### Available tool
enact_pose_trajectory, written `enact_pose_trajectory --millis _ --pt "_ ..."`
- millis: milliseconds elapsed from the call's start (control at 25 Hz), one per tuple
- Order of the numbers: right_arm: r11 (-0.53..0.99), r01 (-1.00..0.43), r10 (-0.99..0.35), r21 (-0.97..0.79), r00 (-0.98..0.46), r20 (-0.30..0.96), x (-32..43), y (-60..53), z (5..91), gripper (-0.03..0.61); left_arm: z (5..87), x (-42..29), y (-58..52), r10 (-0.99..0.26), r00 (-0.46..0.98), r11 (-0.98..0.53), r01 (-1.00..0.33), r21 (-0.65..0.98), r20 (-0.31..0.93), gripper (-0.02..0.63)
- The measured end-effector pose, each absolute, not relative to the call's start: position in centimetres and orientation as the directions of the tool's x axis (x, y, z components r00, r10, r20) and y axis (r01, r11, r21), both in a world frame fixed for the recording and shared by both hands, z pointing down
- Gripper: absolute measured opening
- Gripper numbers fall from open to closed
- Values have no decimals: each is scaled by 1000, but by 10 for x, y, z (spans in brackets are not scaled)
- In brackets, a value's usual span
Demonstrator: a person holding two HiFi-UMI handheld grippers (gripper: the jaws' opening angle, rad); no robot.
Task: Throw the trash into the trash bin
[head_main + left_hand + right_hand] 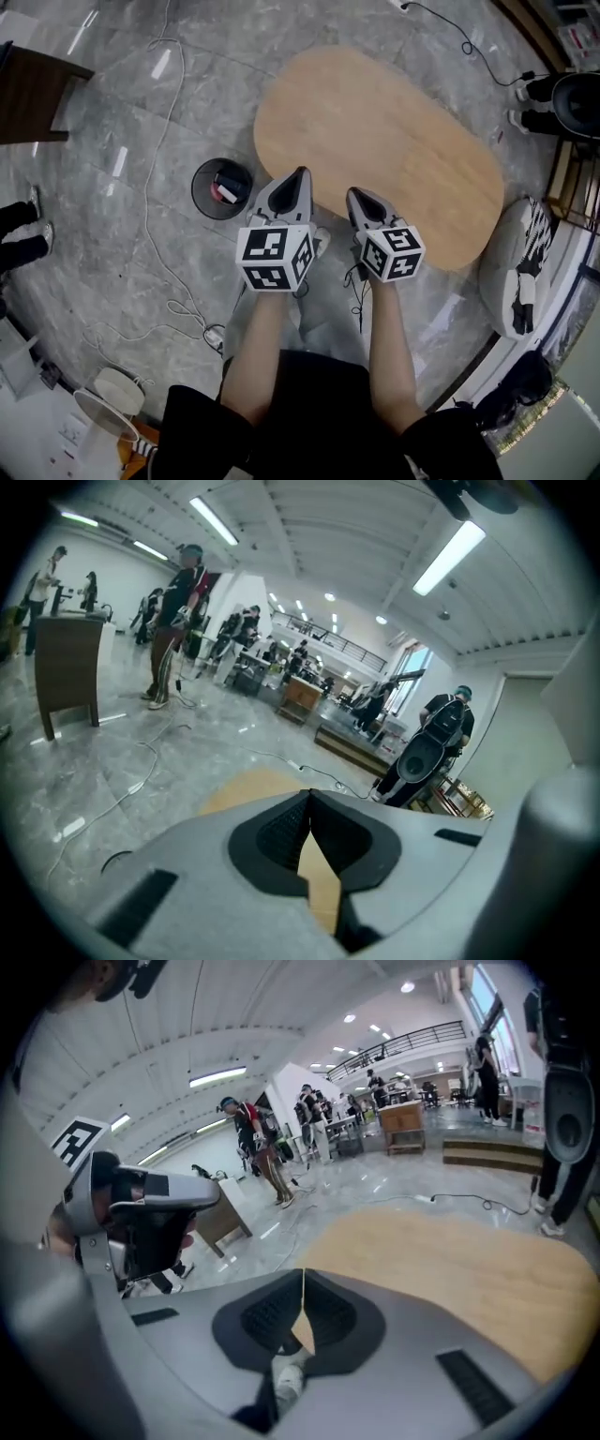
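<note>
Both forearms reach forward side by side. The left tool and right tool point down at the near edge of the bare oval wooden worktop, each with jaws closed and empty. The floor is grey marble. A round black bin, left of the worktop, holds the trash.
</note>
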State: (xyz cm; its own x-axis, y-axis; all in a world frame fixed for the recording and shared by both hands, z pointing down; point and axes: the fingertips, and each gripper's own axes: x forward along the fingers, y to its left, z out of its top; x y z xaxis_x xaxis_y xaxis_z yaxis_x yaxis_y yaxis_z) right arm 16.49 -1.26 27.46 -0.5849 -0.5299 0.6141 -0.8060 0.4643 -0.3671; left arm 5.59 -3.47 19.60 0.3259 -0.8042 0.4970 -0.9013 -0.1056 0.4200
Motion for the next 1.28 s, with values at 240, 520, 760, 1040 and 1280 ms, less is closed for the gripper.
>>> enact_pose_trajectory --millis 240,520,760,1040,1280 --pt "345 -869 -686 -354 -491 537 240 -24 191 14 130 88 -42 -828 314 -131 -914 385 464 2" --pt "273 -914 -852 -301 -375 366 311 -51 70 14 36 153 -76 -856 387 -275 -903 330 344 2" --pt "240 -952 -945 -190 -274 180 352 -80 -38 14 -56 205 -98 -854 485 -439 -865 242 188 2" --pt "243 -960 -967 -142 -251 45 371 -74 -107 14 -131 239 -92 -824 562 -550 -823 140 68 2" --pt "218 -973 -974 -76 -221 40 386 -77 -122 12 -154 256 -94 -817 574 -568 -817 95 48 2"
